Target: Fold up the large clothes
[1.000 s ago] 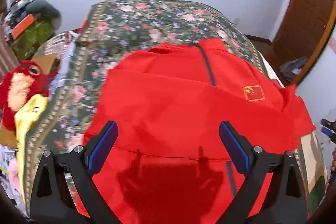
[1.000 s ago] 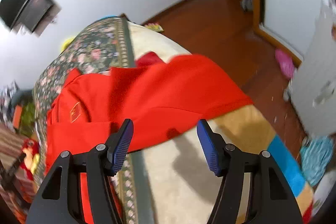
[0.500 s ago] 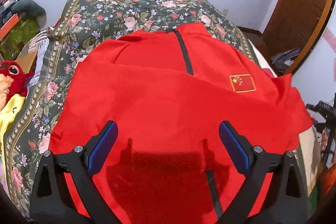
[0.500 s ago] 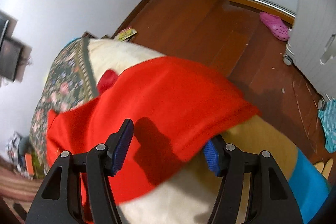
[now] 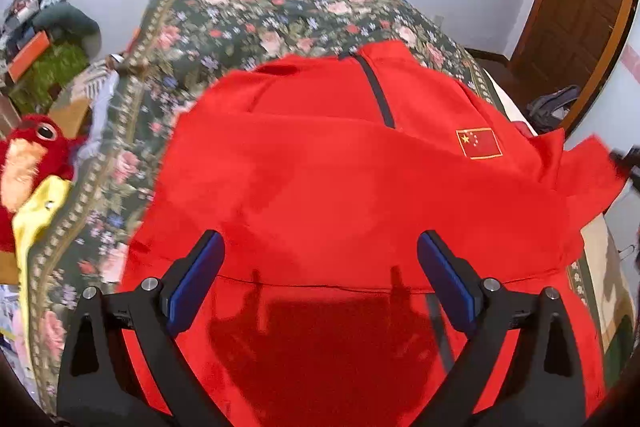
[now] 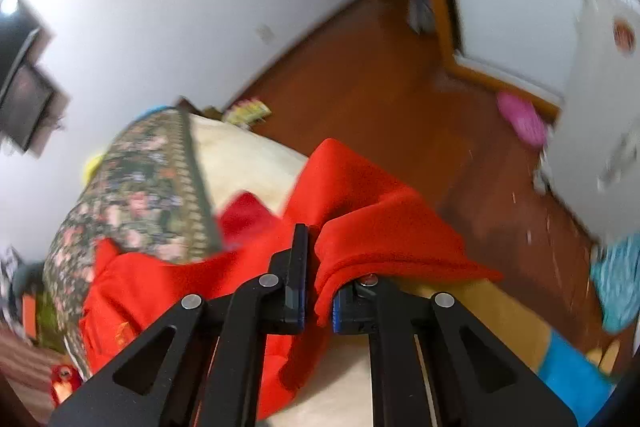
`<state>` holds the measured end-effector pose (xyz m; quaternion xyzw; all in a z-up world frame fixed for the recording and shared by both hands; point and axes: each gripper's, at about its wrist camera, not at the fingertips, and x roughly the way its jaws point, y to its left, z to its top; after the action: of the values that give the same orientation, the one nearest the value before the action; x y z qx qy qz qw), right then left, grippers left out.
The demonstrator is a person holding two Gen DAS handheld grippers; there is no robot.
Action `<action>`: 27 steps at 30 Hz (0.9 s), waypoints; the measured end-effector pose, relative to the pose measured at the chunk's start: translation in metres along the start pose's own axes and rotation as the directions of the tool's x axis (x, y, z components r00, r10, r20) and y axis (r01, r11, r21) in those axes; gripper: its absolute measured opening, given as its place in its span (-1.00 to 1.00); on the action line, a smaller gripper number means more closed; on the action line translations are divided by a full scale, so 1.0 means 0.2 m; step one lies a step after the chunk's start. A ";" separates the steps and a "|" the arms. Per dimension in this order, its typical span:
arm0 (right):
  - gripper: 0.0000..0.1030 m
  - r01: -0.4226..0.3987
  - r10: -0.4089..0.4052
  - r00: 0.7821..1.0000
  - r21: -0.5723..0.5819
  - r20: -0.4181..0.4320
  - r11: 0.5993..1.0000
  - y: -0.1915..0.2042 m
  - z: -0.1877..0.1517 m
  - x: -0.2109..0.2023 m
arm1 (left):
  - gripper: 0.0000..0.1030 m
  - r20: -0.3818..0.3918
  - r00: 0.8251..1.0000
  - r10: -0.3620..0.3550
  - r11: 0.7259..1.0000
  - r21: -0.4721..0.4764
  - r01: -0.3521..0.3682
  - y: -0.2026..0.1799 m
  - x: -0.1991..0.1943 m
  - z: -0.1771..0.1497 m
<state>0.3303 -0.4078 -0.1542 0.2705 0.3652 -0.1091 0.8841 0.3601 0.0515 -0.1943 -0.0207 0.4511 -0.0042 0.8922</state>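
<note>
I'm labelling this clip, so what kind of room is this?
Most likely a home bedroom. A red zip-up jacket lies spread on a bed covered with a dark floral bedspread, a red plush toy sits beside it, and a brown wooden door opens off the white-walled room.

The jacket (image 5: 320, 187) lies spread on the bedspread (image 5: 280, 15) of the bed. The left tool (image 5: 318, 279) hangs over the jacket's near part. At the bed's right side, the right tool (image 6: 318, 279) grips the sleeve (image 6: 380, 227). A plush toy (image 5: 32, 163) sits left of the bed.
</note>
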 end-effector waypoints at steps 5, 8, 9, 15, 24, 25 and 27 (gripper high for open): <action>-0.85 -0.110 0.127 0.983 -0.130 0.131 0.985 0.33 0.05 -0.26 | 0.89 0.039 0.999 -0.030 0.999 -0.040 0.031 0.09 -0.11 -0.01; -0.85 -0.195 0.231 0.962 -0.220 0.149 0.956 0.56 0.01 -0.37 | 0.89 0.051 0.998 -0.038 0.998 -0.057 0.041 0.13 -0.15 -0.03; -0.85 -0.223 0.267 0.954 -0.272 0.137 0.936 0.67 -0.02 -0.40 | 0.89 0.055 0.998 -0.040 0.997 -0.060 0.044 0.15 -0.17 -0.03; -0.85 -0.348 0.388 0.922 -0.439 0.001 0.829 1.09 -0.27 -0.38 | 0.89 0.088 0.996 -0.014 0.999 -0.048 0.019 0.24 -0.24 -0.06; -0.85 -0.459 0.322 0.886 -0.537 -0.333 0.708 1.47 -0.83 -0.03 | 0.89 0.110 0.994 0.027 0.999 -0.048 -0.022 0.38 -0.31 -0.12; -0.85 -0.464 0.282 0.878 -0.547 -0.386 0.696 1.47 -0.91 0.04 | 0.89 0.105 0.994 0.030 0.999 -0.048 -0.026 0.39 -0.30 -0.13; -0.85 -0.480 0.227 0.856 -0.548 -0.465 0.685 1.47 -1.04 0.12 | 0.89 0.093 0.995 0.036 0.998 -0.050 -0.031 0.40 -0.29 -0.15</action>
<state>0.3411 -0.0477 -0.1764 0.0305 0.4749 0.2510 0.8429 0.3008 0.1324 -0.1692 -0.0350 0.4090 0.0228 0.9116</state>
